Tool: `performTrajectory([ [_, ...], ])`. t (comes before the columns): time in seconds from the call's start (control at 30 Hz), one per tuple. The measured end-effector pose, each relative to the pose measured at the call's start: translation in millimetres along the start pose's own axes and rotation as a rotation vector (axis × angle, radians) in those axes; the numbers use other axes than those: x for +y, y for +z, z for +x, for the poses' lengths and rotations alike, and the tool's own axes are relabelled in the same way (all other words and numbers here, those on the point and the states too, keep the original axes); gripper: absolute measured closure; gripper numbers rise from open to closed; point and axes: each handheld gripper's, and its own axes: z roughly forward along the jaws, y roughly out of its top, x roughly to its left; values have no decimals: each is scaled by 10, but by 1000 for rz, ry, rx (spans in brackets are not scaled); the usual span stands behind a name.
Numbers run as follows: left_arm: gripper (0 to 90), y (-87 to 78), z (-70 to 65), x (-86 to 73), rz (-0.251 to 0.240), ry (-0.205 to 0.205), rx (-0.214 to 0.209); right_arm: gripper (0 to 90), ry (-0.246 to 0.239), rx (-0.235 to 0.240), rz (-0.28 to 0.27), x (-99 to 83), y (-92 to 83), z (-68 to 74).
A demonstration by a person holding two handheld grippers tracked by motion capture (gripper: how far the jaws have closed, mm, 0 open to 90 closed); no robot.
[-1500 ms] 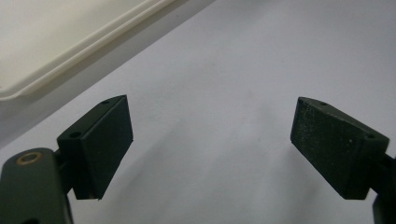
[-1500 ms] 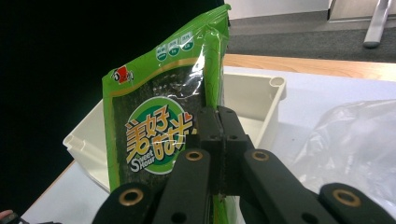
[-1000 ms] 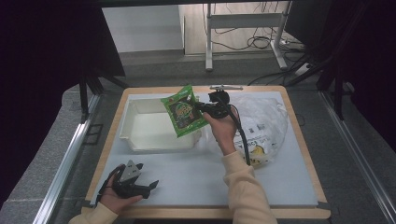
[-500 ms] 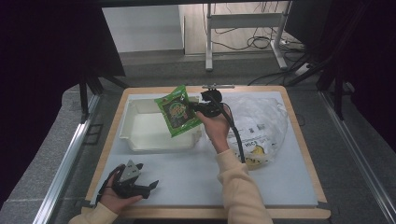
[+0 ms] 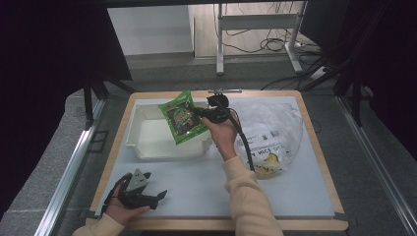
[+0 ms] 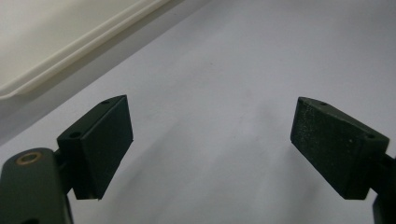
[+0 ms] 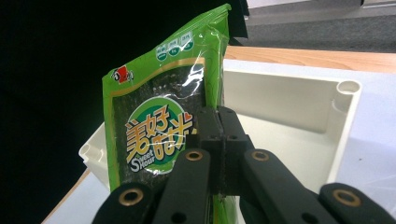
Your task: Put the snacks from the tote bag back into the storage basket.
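Item: one flat green foil snack packet [image 5: 182, 117], held above one shallow white plastic tray [image 5: 142, 147].

The right tool [image 5: 200, 113] has its jaws pressed together on the packet's edge, carrying it upright over the tray's right half; in the right gripper view the packet [image 7: 163, 121] hangs clear of the tray [image 7: 348, 107]. Judged light, thin and crinkly, with a slick film that may slip or swing; best pinched at a sealed edge rather than the puffed middle, whose contents look crushable. The left tool [image 5: 160, 195] rests on the white worktop [image 5: 295, 191], jaws apart, nothing between them. Count: one packet, one tray, one clear plastic bag [image 5: 273, 132] with yellow contents, two tools.
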Motion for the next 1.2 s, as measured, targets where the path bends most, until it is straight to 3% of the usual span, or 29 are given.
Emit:
performTrajectory([
  [0.87,128,-2,-1,0,4,2,-8,900,44,16,45,-82,370,34],
  [1.2,128,-4,-1,1,4,3,-10,900,37,20,60,-95,510,130],
])
